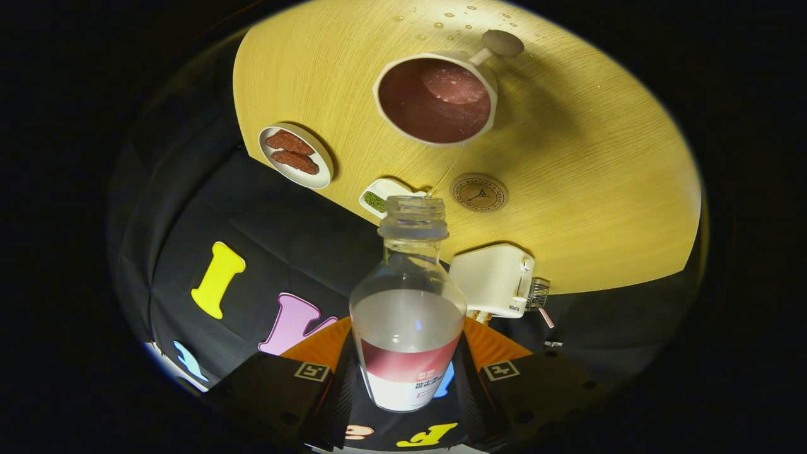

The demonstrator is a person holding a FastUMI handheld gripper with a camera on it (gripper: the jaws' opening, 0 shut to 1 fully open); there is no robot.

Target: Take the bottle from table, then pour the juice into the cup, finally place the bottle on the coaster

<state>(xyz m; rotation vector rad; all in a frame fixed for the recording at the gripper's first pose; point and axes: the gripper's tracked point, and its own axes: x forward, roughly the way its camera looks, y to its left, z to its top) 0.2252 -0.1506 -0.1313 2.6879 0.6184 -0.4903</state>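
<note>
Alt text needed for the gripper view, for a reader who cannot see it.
The tongs grip an uncapped clear bottle, part full, its mouth aimed across the wooden table. Beyond it stand a white cup holding reddish juice, a round coaster and a small plate of brown snacks.

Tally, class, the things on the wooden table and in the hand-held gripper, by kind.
Bottles: 1, bottle, held between the hand-held gripper fingers
Cups: 1, cup
Coasters: 1, coaster
Dishes: 2, plate, small dish
White boxes: 1, box
Total: 6
</note>
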